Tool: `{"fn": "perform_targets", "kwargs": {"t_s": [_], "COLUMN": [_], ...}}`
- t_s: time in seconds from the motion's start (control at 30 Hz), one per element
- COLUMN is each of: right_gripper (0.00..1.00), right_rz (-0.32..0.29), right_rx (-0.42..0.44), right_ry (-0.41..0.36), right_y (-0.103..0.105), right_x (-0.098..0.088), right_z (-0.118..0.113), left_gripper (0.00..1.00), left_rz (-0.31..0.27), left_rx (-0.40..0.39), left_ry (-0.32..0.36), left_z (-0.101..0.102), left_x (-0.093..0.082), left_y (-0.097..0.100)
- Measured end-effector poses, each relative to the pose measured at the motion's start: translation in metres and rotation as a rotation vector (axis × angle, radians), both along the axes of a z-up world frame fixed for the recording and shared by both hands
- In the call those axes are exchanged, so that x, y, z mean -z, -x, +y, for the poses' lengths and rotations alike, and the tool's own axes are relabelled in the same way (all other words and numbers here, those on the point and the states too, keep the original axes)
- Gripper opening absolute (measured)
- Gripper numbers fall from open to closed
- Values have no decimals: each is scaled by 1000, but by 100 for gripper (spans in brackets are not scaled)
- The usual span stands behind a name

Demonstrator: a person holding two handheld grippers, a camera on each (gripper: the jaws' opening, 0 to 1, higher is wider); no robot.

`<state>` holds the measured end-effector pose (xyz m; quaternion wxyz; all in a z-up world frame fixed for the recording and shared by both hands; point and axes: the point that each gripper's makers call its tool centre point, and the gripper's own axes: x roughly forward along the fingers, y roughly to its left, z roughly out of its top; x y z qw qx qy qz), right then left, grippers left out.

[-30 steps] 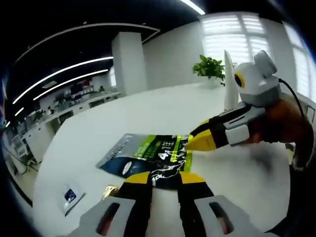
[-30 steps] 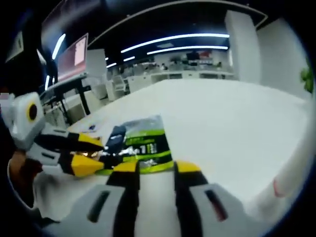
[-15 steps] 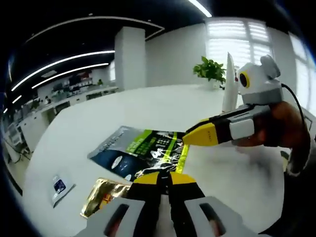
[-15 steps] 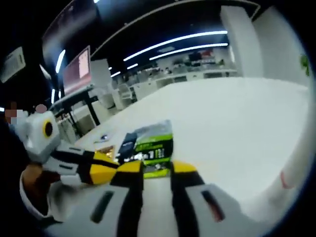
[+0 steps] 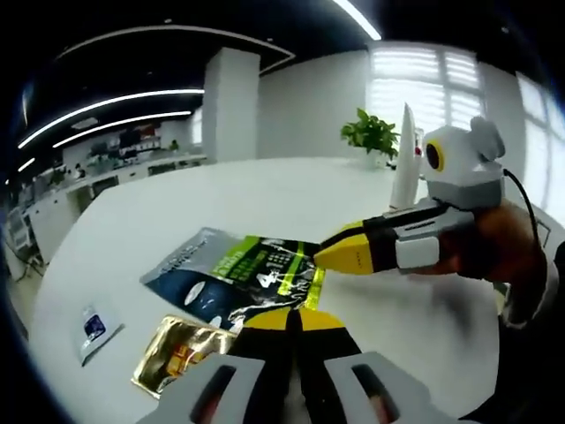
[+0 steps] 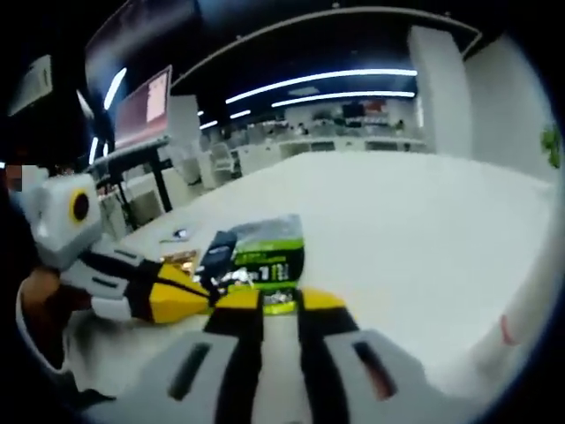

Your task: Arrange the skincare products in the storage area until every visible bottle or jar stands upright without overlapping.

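Skincare packets, not bottles or jars, lie flat on a white table [image 5: 177, 190]. The left gripper [image 5: 294, 320] has its yellow-tipped jaws drawn almost together at the near edge of a green-and-blue sachet [image 5: 234, 274]; whether they pinch that edge cannot be told. The right gripper [image 5: 328, 257], entering the left gripper view from 3 o'clock in a person's hand [image 5: 494, 252], rests its closed-looking tip on the same sachet's near corner; in the right gripper view its own jaws [image 6: 276, 303] stand nearly shut just short of the sachet [image 6: 265, 256], and a firm hold cannot be confirmed.

The step in hand appears to be taking hold of the sachet with both tools to lift or shift it. The next move likely calls for a sure pinch on the thin edge before any raising, since flat foil slips easily.

A gold packet [image 5: 172, 358] sits at 8 o'clock of the sachet, seemingly tucked under its edge. A small white packet [image 5: 91, 325] lies farther off at 9 o'clock. A white bottle [image 5: 404, 159] stands upright at 1 o'clock, a potted plant [image 5: 371, 134] beside it.
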<state>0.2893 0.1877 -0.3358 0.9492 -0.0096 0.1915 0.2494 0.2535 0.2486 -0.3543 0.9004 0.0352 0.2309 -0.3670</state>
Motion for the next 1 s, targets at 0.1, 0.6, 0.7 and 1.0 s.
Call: {"fn": "perform_targets", "kwargs": {"t_s": [0.1,0.6,0.7,1.0], "right_gripper": [5,0,0,0], "right_rz": [-24,-139,-167,-257], "right_rx": [19,4,0,-17], "right_ry": [62,120,123,121], "right_y": [-2,2,1,11], "right_x": [-2,-16,-22,-51], "right_z": [-7,-4,-2,1], "left_gripper": [0,14,19,31], "left_rz": [-3,3,-1,-27], "left_rx": [6,56,72,30], "left_ry": [2,40,50,42], "left_z": [-1,-5,-7,8], "left_x": [0,-3,-5,-11], "left_y": [0,5,6,-5]}}
